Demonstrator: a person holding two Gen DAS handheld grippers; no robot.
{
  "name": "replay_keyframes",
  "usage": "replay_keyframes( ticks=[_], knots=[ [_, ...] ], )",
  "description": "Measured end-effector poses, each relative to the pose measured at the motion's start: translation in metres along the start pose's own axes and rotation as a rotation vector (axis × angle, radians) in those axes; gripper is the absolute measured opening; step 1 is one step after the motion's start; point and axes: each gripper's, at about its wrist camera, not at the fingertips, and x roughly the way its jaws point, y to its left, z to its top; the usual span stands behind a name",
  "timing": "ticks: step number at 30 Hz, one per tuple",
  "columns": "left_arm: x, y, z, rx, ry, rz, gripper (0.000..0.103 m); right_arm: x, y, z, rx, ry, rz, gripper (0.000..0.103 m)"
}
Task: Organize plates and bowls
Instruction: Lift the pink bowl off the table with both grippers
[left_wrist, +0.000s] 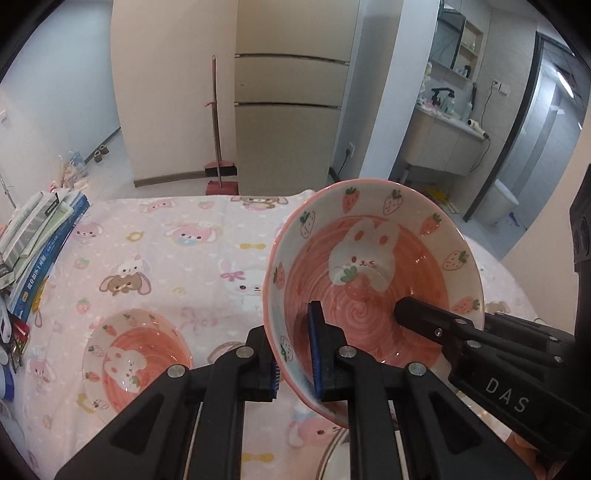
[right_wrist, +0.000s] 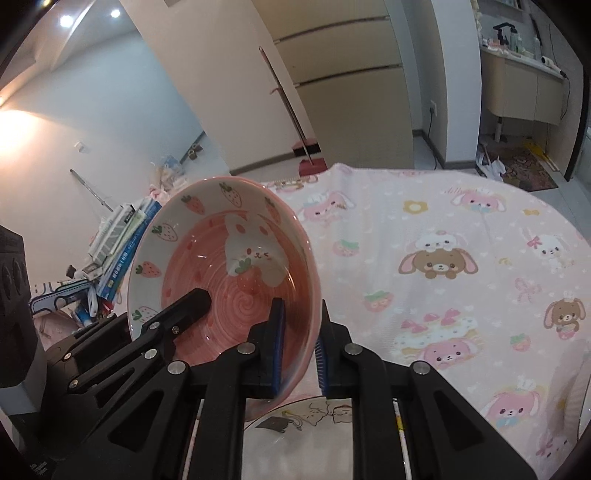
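Blue-padded fingers (left_wrist: 317, 354) of the left gripper (left_wrist: 295, 360) pinch the near left rim of a pink strawberry-and-bunny bowl (left_wrist: 373, 266). The right gripper (right_wrist: 298, 356) grips the same bowl's opposite rim. The bowl hangs tilted above a pink cartoon tablecloth (left_wrist: 192, 251). A second matching bowl (left_wrist: 136, 354) rests on the cloth to the lifted bowl's left, and a plate (right_wrist: 325, 435) lies directly beneath it.

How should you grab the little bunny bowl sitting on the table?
Pinch the small bowl by its thin rim, one finger inside and one outside, coming down from above at the near edge. It sits upright and open on the cloth, so the rim is free. The bigger bowl is held this way.
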Motion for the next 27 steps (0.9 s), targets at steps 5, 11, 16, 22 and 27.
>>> replay_keyframes(
  ticks=[5,11,16,22,27],
  knots=[
    [-0.013,-0.006,0.002,0.008,-0.019,0.004,0.014,-0.009,0.009,0.0,-0.008,-0.016,0.006,0.014],
    [-0.022,-0.006,0.003,0.006,-0.021,0.005,0.015,-0.014,0.012,0.0,-0.016,-0.028,0.012,0.014],
    [-0.03,-0.001,0.001,0.009,-0.038,0.014,0.014,-0.018,0.019,-0.003,-0.035,-0.046,0.005,0.014],
    [-0.058,0.023,-0.004,0.001,-0.057,0.034,0.015,-0.025,0.046,-0.004,-0.049,-0.048,0.048,0.014],
    [-0.092,0.053,-0.015,-0.02,-0.105,0.063,0.015,-0.031,0.091,-0.013,-0.124,-0.061,0.05,0.014]
  ],
)
